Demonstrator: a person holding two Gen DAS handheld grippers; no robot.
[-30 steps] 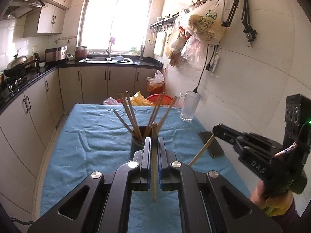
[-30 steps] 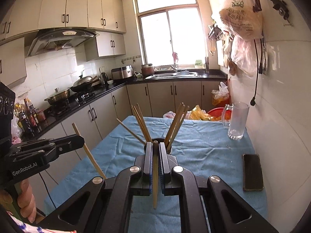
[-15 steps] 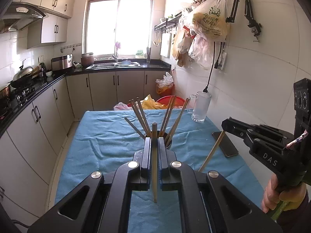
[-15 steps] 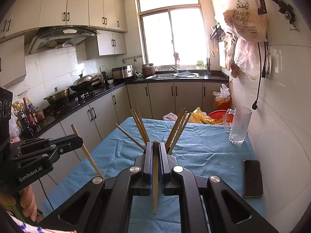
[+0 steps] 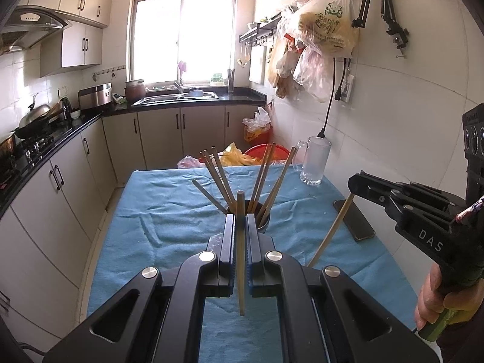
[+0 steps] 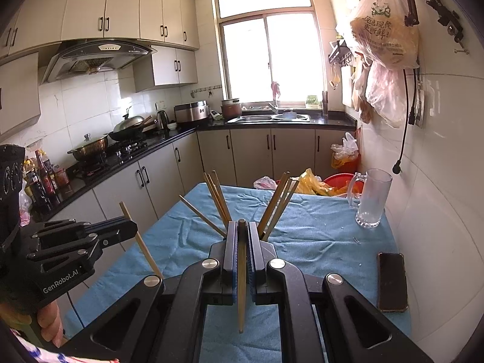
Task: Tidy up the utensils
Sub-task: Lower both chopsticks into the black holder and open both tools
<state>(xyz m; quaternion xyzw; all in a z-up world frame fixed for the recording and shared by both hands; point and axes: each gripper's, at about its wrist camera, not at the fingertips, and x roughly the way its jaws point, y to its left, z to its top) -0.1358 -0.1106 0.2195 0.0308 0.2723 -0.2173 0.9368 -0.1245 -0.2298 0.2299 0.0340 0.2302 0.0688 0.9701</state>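
Observation:
My left gripper (image 5: 240, 216) is shut on a wooden chopstick (image 5: 240, 272) that stands upright between its pads. Just beyond its fingertips a dark holder (image 5: 264, 222) stands on the blue cloth, with several chopsticks (image 5: 217, 175) fanning out of it. My right gripper (image 6: 242, 224) is shut on a second chopstick (image 6: 241, 287), also upright. In the right wrist view the holder is hidden behind the fingers, and only the fanned chopsticks (image 6: 216, 196) show. Each gripper appears in the other's view: the right gripper (image 5: 352, 183) with its slanted chopstick (image 5: 331, 230), and the left gripper (image 6: 131, 228).
A table under a blue cloth (image 5: 169, 208) fills the middle. A glass mug (image 5: 314, 163) stands at its far right and a dark phone (image 5: 354, 220) lies along the right edge. The tiled wall is close on the right, kitchen cabinets run along the left, and plastic bags (image 5: 236, 157) sit beyond the far edge.
The left gripper has rolled slightly, so its view now sits more level. Both chopsticks stay gripped. The right gripper has hardly moved.

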